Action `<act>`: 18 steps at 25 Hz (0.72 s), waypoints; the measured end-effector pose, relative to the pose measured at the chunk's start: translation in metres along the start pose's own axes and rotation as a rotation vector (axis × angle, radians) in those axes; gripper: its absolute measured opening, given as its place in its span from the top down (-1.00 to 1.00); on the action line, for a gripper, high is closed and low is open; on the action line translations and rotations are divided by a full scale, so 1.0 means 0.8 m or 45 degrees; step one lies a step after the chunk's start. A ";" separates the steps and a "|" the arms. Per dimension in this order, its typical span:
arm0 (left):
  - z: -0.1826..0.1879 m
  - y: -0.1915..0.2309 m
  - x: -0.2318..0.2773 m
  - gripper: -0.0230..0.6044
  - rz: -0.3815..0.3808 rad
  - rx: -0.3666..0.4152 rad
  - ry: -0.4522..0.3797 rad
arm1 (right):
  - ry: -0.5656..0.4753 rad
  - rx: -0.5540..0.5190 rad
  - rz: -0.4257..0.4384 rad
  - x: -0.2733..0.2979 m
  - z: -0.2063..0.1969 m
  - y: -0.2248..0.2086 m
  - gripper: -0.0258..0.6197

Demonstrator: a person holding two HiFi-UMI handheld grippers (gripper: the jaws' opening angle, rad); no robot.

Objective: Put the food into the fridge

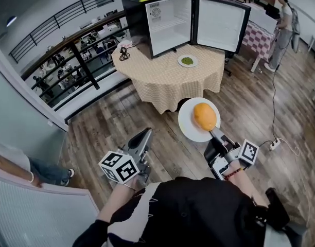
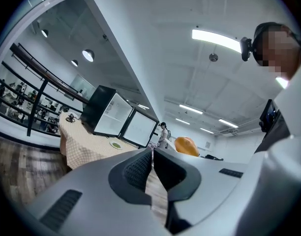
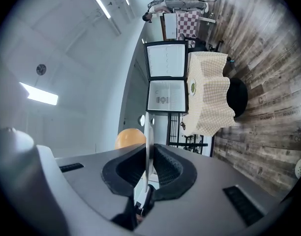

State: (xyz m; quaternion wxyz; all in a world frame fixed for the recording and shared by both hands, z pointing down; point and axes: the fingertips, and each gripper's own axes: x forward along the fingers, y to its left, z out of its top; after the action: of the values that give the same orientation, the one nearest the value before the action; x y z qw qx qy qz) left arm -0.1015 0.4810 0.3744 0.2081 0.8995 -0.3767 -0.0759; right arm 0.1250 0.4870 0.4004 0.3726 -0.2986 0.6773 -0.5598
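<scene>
Orange food (image 1: 204, 116) sat on the plate (image 1: 188, 128) my right fingers (image 3: 169, 170) pinched; open fridge (image 1: 170, 22) far ahead, left fingers (image 2: 138, 168) closed, empty.

Place: a large open lab-like hall, not a home.
Floor: wood-plank floor (image 1: 121, 122), with a power strip (image 1: 274, 144) and its cable lying on it.
Edge: a dark railing (image 1: 70, 42) overlooks a lower level crowded with workstations (image 1: 54, 78).
Staging: a mini fridge (image 1: 139, 14), door open, stands on a round cloth-covered desk (image 1: 162, 78).
Ceiling: high and white, with strip lights (image 2: 217, 39).
</scene>
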 end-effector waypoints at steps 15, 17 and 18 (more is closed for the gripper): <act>0.042 0.100 0.033 0.85 -0.135 0.031 0.049 | -0.087 -0.013 0.004 0.122 -0.019 -0.030 0.80; 0.043 0.100 0.037 0.85 -0.124 0.026 0.048 | -0.082 -0.008 -0.001 0.121 -0.019 -0.032 0.80; 0.044 0.101 0.038 0.85 -0.121 0.025 0.047 | -0.080 -0.006 -0.007 0.121 -0.019 -0.033 0.80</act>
State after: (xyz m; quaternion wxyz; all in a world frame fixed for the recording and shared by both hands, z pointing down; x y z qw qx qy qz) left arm -0.1425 0.3973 0.3784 0.2024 0.9196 -0.3303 -0.0652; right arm 0.0594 0.4103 0.4115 0.3915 -0.3189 0.6657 -0.5494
